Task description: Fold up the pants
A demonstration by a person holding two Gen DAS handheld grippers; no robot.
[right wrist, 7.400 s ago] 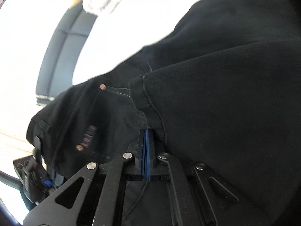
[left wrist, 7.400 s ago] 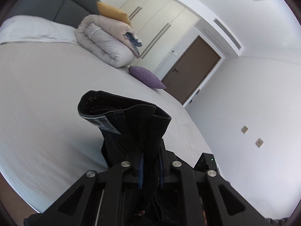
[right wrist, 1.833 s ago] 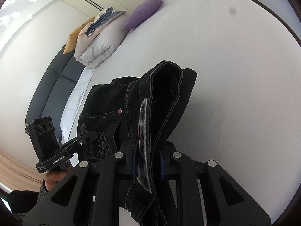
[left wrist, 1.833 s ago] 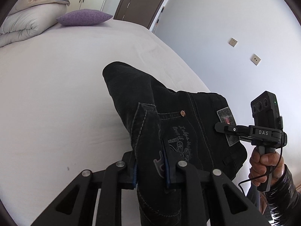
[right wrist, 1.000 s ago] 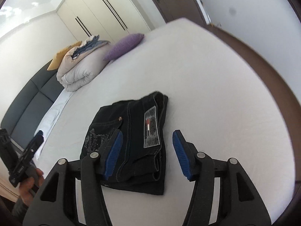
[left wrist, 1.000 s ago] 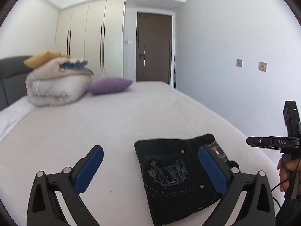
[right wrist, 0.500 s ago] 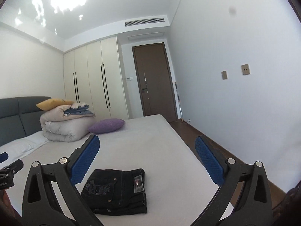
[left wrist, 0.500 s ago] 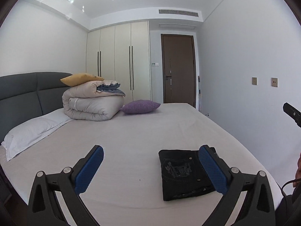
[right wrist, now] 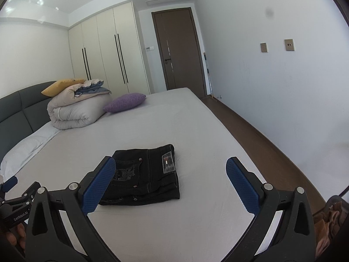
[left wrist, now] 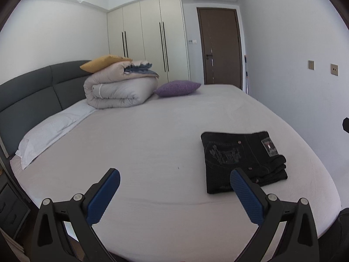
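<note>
The black pants [left wrist: 240, 159] lie folded into a small flat rectangle on the white bed [left wrist: 141, 142], near its foot edge, back pocket and label up. They also show in the right wrist view [right wrist: 144, 174]. My left gripper [left wrist: 174, 194] is open and empty, held above the bed's near edge, to the left of the pants. My right gripper [right wrist: 172, 185] is open and empty, above and in front of the pants. Neither touches the pants.
A rolled duvet [left wrist: 117, 87] with a yellow cushion [left wrist: 104, 63] on top, a purple cushion [left wrist: 176, 88] and a white pillow [left wrist: 48, 131] lie by the grey headboard [left wrist: 28, 93]. Wardrobes [left wrist: 150, 41], a brown door [left wrist: 220, 48] and a wooden floor [right wrist: 261, 144] lie beyond.
Both grippers let go of the pants, opened wide and drew back from the bed. In the last half second the views tilted slightly down; the pants lie still.
</note>
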